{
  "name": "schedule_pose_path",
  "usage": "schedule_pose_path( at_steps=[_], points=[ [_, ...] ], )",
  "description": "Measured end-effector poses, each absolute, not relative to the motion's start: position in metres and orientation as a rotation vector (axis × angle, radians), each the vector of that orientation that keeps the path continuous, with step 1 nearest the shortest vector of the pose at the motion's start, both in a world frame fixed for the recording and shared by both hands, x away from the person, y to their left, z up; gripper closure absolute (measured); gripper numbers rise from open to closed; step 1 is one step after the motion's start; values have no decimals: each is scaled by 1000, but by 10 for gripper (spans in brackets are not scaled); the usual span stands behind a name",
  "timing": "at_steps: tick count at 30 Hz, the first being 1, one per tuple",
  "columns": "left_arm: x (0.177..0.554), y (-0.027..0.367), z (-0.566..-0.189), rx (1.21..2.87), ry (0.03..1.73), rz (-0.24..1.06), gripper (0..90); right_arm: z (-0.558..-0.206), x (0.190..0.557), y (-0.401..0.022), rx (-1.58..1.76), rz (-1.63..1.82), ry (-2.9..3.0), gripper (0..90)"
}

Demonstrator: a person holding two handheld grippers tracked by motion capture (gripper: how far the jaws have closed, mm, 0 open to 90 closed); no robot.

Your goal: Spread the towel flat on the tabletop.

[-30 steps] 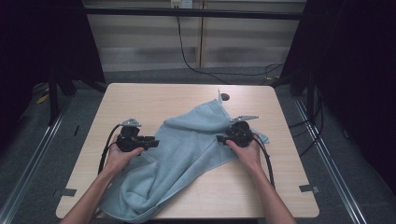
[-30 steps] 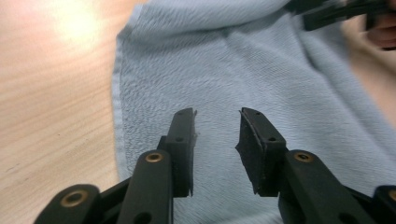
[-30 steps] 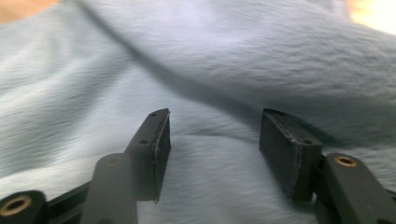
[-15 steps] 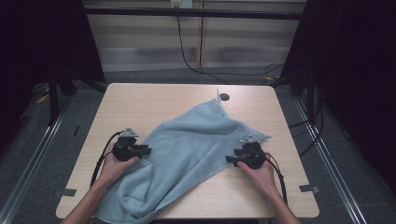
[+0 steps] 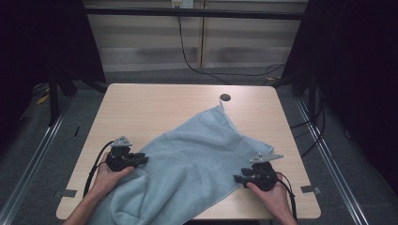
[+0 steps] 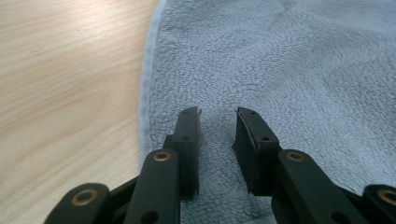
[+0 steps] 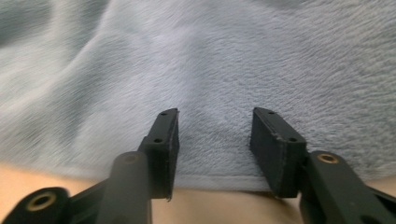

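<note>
Towel (image 5: 187, 164), pale blue, spread diagonally over wood table (image 5: 155, 108); far corner up near small dark grommet (image 5: 225, 97), near end draped off table's front edge betw. the two forearms. Left gripper (image 5: 141, 159) at towel's left hem, pointing in toward cloth; jaws narrow w/ a gap, just been opening a touch, nothing pinched, tips resting on or just over the pile. Seen in left gripper view: hem (image 6: 148, 84) runs straight ahead, just left of left jaw; bare wood beyond that, wide and free; towel ahead and to right of jaws. Right gripper (image 5: 239, 178) at towel's right-hand hem, aimed at cloth; jaws about half apart, just been closing, nothing clamped betw. them. Seen in right gripper view: hem (image 7: 219, 179) crosses under jaws close to their roots, cloth fills everything ahead, thin strip of table behind. Free wood behind right gripper toward table's right edge and front corner; big open stretch of tabletop far-left of towel, ahead of left gripper. Pointed towel corner (image 5: 270, 151) just beyond right gripper.
</note>
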State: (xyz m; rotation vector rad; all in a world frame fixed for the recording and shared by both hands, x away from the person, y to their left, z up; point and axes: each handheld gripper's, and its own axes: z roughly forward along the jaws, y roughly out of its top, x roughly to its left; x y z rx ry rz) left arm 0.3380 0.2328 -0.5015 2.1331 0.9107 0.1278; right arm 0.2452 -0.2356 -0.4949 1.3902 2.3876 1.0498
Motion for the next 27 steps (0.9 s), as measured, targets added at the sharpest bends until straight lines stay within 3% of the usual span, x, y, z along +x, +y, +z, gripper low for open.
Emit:
schedule_pose_path(
  at_steps=[6, 15, 20, 22, 25, 27],
  points=[
    [320, 228, -501, 2139, 877, 66, 683, -495, 289, -242, 1428, 943, 2303, 553],
    [282, 212, -499, 2174, 781, -30, 632, -502, 372, -214, 1428, 922, 2234, 457],
    [280, 206, -497, 2186, 757, -60, 621, -504, 394, -184, 1364, 940, 2267, 405],
    [286, 206, -496, 2166, 768, -60, 608, -505, 394, -174, 1323, 943, 2280, 481],
    [300, 208, -487, 2105, 784, -24, 603, -503, 390, -169, 1282, 985, 2333, 779],
    [311, 208, -480, 2078, 806, 15, 602, -501, 382, -165, 1249, 976, 2350, 831]
  ],
)
